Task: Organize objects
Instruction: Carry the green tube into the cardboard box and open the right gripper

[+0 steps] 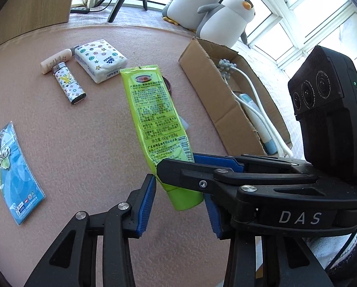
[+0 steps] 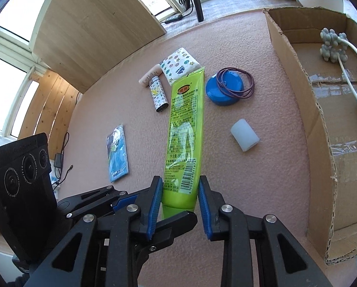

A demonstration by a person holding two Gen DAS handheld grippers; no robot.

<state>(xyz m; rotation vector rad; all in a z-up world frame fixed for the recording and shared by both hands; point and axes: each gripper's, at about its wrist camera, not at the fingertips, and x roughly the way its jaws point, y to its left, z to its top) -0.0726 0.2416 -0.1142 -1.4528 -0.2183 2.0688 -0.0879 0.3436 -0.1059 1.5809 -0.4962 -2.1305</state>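
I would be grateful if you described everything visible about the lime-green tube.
The lime-green plastic squeeze tube is glossy, printed with dense text and a barcode, with a red-orange logo near its flat crimped end. It is lifted above the pink mat, cap end nearest the cameras. The right gripper clamps its lower body; the left gripper flanks the cap.

Green tube clamped between right gripper pads, cardboard box along the pink mat's right edge

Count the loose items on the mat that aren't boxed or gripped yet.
6: small cream tube, lighter, tissue pack at the far side; blue lid with a purple band on it; white cylinder near the box; blue packet. The green tube may hide more.
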